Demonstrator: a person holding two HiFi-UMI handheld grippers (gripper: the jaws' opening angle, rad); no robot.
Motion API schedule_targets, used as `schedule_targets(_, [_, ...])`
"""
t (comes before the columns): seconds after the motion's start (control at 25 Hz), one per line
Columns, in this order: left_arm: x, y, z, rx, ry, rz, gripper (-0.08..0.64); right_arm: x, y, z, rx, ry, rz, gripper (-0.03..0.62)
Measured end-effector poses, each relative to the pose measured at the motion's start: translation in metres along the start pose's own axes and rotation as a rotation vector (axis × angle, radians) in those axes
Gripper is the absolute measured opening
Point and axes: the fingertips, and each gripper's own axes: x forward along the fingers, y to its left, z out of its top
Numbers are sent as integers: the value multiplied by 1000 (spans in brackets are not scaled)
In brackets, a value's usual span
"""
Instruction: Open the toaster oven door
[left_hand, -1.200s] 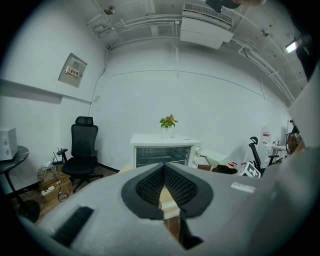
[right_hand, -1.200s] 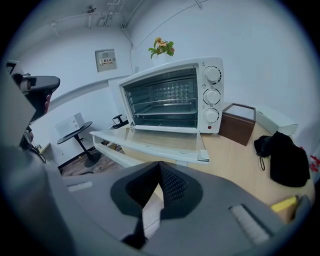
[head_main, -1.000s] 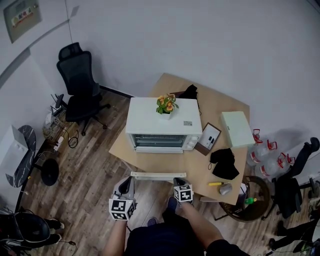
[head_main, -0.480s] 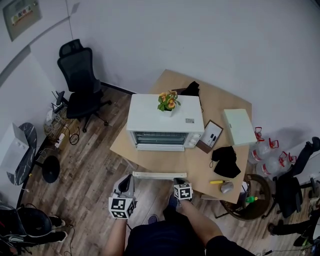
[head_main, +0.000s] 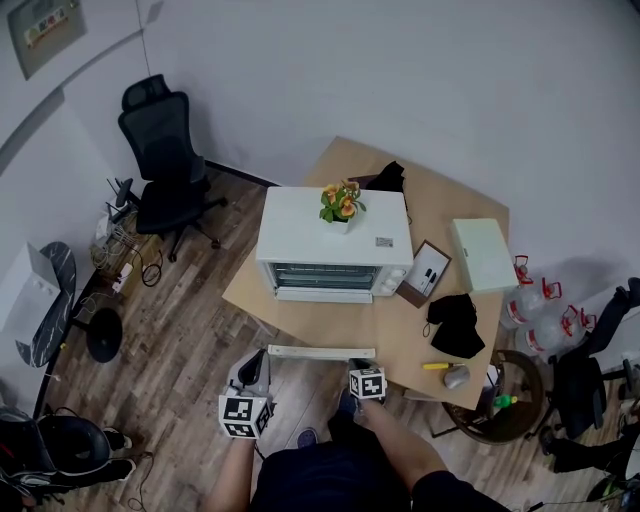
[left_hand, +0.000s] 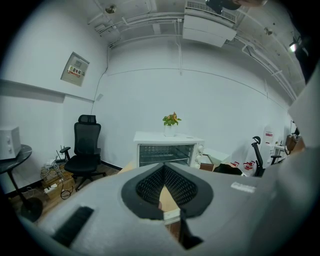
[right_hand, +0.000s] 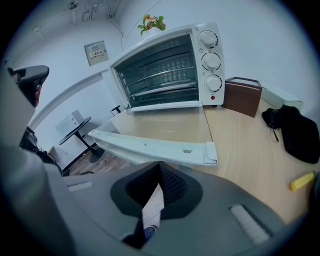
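Toaster oven door (head_main: 320, 352) lies folded down, fully open, as it did a second ago.
It juts from the toaster oven (head_main: 335, 240) on the wooden table (head_main: 400, 335). The left gripper (head_main: 256, 357) and right gripper (head_main: 357, 363) have hardly moved, jaws together, empty.

Person's stance: the left tongs (head_main: 254, 364) and right tongs (head_main: 357, 362) are held low before the torso, side by side and apart, both pointing forward. Each pair of jaws meets at the tips, gripping nothing. The left forearm (head_main: 232, 478) and right forearm (head_main: 402, 455) reach forward.
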Motion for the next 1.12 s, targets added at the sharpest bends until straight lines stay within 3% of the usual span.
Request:
schedule_targets(0.56, [1, -1, 4, 13, 4, -2, -3, 8, -2, -5, 73, 30, 17, 12])
schedule_targets(0.68, [-1, -1, -3, 4, 31, 0, -3, 8, -1, -6, 68, 30, 23, 12])
schedule_targets(0.96, [1, -5, 4, 9, 4, -11, -3, 4, -6, -8, 60, 26, 10, 13])
schedule_targets(1.12, [0, -5, 3, 2, -1, -13, -4, -8, -5, -11, 62, 16, 42, 12])
